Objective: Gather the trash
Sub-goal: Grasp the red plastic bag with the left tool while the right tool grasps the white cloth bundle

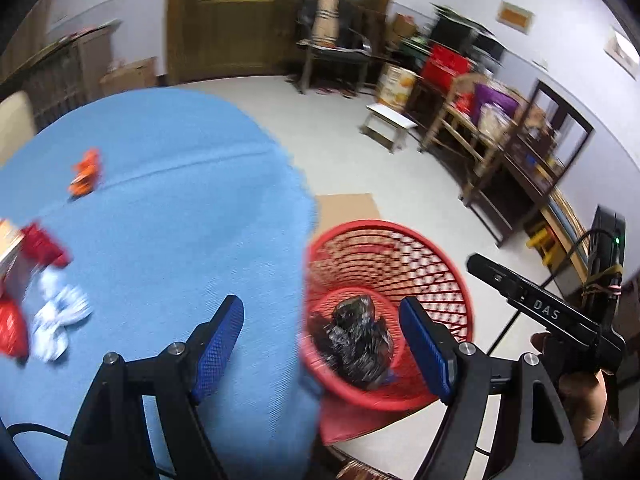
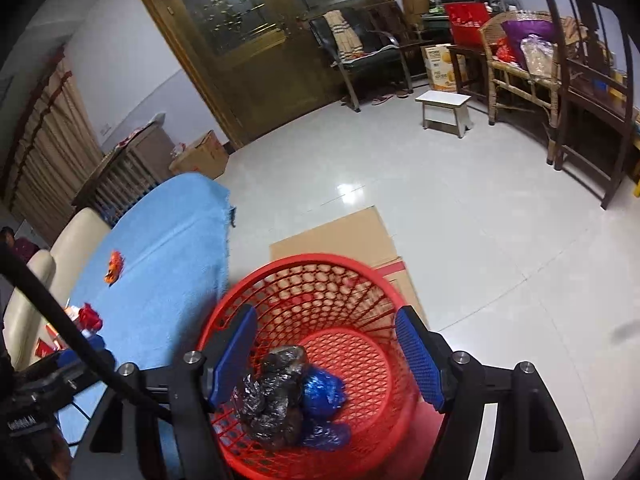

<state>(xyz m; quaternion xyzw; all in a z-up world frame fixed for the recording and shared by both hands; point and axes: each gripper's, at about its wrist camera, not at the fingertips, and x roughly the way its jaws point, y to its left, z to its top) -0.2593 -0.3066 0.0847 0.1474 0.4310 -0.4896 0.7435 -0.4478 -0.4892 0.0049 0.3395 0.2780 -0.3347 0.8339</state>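
**Both claws wide over the red basket**

Left gripper (image 1: 322, 348) hangs with blue, dimpled pads spread wide, nothing between them, straddling the tabletop's right edge and the basket (image 1: 430, 236). Right gripper (image 2: 326, 354) sits over the basket mouth, jaws also wide and empty. Down on the basket's round lattice floor lies a crinkly black bag (image 2: 272, 396), lumpy, its long axis running roughly toward the camera, with glossy blue plastic (image 2: 322, 394) touching its right side. The basket is red plastic mesh, round, standing on flat cardboard (image 2: 340, 232) just beside the table.

On the blue woven cloth (image 1: 172, 208), near the left edge: a white crumpled wad (image 1: 56, 320), blurred, and red wrappers (image 1: 44, 244) next to it. Farther along, well apart, a small orange wrapper (image 1: 85, 172), long axis pointing away.

Beyond, glossy pale floor tiles and a small white stool (image 2: 444, 112).
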